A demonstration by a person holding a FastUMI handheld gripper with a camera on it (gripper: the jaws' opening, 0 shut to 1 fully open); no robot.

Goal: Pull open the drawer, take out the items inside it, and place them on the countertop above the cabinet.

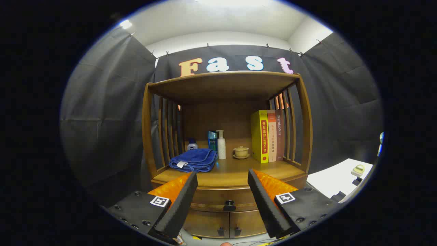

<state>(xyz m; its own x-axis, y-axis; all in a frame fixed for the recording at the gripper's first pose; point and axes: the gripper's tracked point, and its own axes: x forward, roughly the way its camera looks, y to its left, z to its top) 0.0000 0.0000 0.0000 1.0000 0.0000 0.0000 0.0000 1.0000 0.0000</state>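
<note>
While the drawer (pixel 225 197) is closed and nothing is held, the gripper (pixel 222 181) is seen with its jaws spread wide, nothing between them but air. Just beyond the fingertips (pixel 191 181), framed between them, the drawer front is met, with its dark knob (pixel 229 205) centred in the gap. Below it two small cabinet doors (pixel 218 223) with their own handles are seen.

For the pull, it is judged best that the fingers be brought level with the knob, closed squarely on it from both sides, and drawn straight back, so that the drawer is not racked sideways. The items inside are hidden for now.

Above the drawer the countertop (pixel 235 172) is found, where the items are to be set. On it a folded blue towel (pixel 194 160) lies; behind it are bottles (pixel 221 144), a small lidded cup (pixel 241 151), and upright books (pixel 268 136). Bare wood near the front edge appears the safest landing place.
</note>
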